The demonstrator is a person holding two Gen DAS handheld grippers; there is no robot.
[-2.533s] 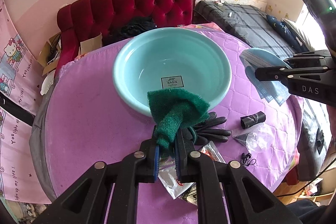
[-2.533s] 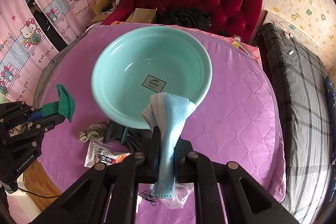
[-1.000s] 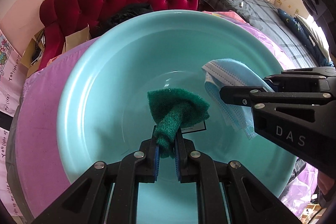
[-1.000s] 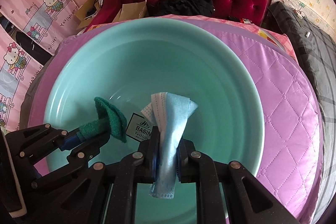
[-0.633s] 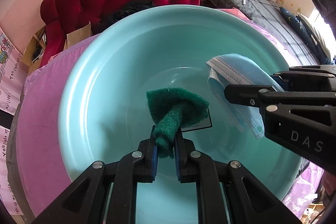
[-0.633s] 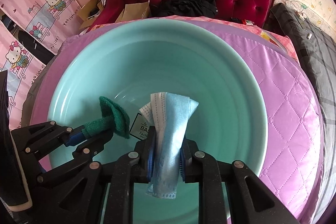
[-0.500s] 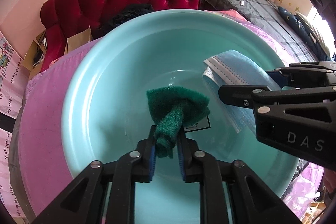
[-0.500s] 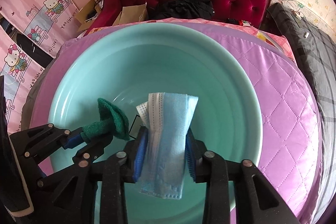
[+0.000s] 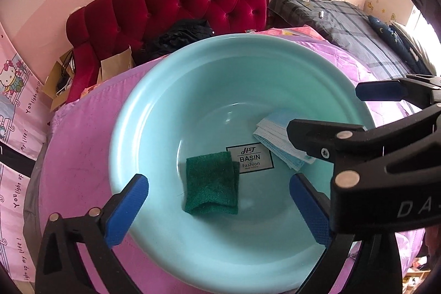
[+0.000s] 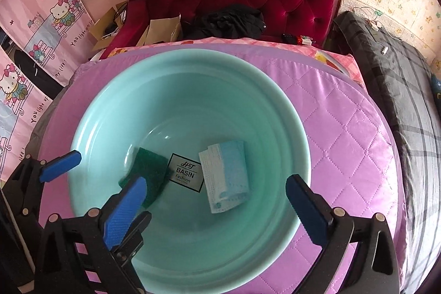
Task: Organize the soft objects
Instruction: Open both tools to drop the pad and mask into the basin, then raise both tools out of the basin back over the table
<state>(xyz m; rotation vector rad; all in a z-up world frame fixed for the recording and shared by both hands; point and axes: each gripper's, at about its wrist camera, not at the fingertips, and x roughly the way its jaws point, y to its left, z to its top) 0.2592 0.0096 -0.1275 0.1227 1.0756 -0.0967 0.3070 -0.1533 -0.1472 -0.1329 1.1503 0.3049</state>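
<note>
I have both tools poised over the teal basin [image 9: 132, 128], and both stand wide apart with nothing between the pads. The left gripper [image 9: 219, 200] has just been opening, and the green scouring pad [image 9: 210, 183] lies flat on the basin floor straight ahead of its fingers, just beside the printed label [image 9: 250, 157]. The right gripper [image 10: 217, 200] has just been opening too; the blue face mask [image 10: 226, 175] rests folded on the floor ahead of it, on the other side of that label. The two soft things lie near each other, not touching.

I judge this to be the release step of the drop-off, done for these two items. Whether anything soft is left out on the purple quilted cover [image 10: 344, 128] I cannot tell, since the basin fills the space ahead of both tools. The next move, as I see it, calls for lifting both grippers clear of the rim without catching it, then looking over the cover beyond for the next soft item
</note>
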